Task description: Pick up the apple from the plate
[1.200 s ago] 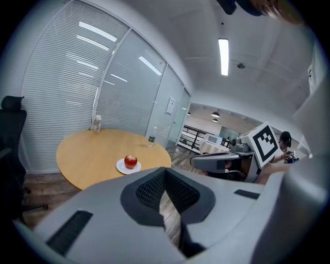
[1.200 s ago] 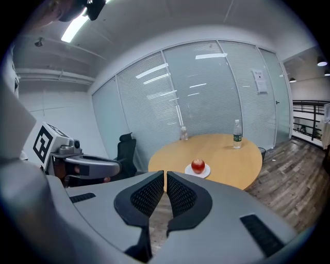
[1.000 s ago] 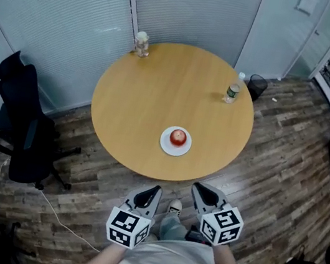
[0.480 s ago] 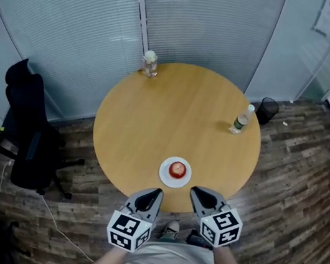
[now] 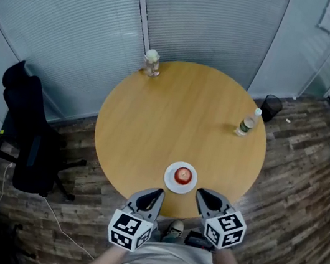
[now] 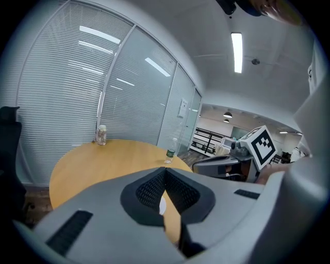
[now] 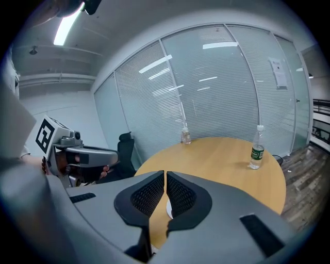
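Observation:
A red apple (image 5: 183, 175) sits on a small white plate (image 5: 170, 182) near the front edge of a round wooden table (image 5: 174, 117). My left gripper (image 5: 155, 193) hangs just over the table's rim, below and left of the plate, its jaws shut and empty. My right gripper (image 5: 203, 196) is just right of the plate, also shut on nothing. In the left gripper view the closed left gripper (image 6: 165, 172) hides the apple; only a sliver of plate (image 6: 162, 205) shows. In the right gripper view the right gripper (image 7: 165, 175) likewise covers all but a plate sliver (image 7: 168, 209).
A water bottle (image 5: 247, 122) stands at the table's right side and a small jar (image 5: 151, 63) at its far edge. A black office chair (image 5: 25, 135) is left of the table, a black bin (image 5: 271, 106) at the far right. Glass walls with blinds close the back.
Both grippers have come forward from over the floor to the table's front edge. The plate with the apple now lies close in front of them, between their tips.

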`<state>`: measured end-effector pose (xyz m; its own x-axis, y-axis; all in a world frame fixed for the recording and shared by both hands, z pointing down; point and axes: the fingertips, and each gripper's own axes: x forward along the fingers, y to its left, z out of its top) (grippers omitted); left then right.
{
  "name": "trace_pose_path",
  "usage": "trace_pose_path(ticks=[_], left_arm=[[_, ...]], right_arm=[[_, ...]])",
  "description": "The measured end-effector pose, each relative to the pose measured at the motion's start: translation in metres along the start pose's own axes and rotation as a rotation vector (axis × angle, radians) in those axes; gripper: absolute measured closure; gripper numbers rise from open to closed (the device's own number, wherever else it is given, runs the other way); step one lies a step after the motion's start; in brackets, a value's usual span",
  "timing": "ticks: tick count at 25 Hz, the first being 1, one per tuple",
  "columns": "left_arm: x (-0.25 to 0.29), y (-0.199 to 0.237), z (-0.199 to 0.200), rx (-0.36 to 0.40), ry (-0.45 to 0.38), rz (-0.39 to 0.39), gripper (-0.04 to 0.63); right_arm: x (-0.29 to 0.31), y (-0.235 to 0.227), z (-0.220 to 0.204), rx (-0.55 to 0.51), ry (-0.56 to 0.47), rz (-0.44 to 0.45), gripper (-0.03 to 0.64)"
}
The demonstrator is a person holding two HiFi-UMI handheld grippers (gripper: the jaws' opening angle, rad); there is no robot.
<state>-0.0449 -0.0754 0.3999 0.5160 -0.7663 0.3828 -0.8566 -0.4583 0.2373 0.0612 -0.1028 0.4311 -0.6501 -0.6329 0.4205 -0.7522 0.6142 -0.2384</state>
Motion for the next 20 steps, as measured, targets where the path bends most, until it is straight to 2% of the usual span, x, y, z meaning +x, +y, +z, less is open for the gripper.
trace_pose_path(ticks=[9, 20], left_arm=[[0.012, 0.020, -0.005, 0.005, 0.033, -0.015, 0.592], [0.038, 0.042, -0.020, -0.024, 0.090, -0.007, 0.592]], right_arm=[[0.022, -0.005, -0.010, 0.011, 0.046, -0.016, 0.578], [0.057, -0.028, -0.026, -0.008, 0.109, -0.029, 0.578]])
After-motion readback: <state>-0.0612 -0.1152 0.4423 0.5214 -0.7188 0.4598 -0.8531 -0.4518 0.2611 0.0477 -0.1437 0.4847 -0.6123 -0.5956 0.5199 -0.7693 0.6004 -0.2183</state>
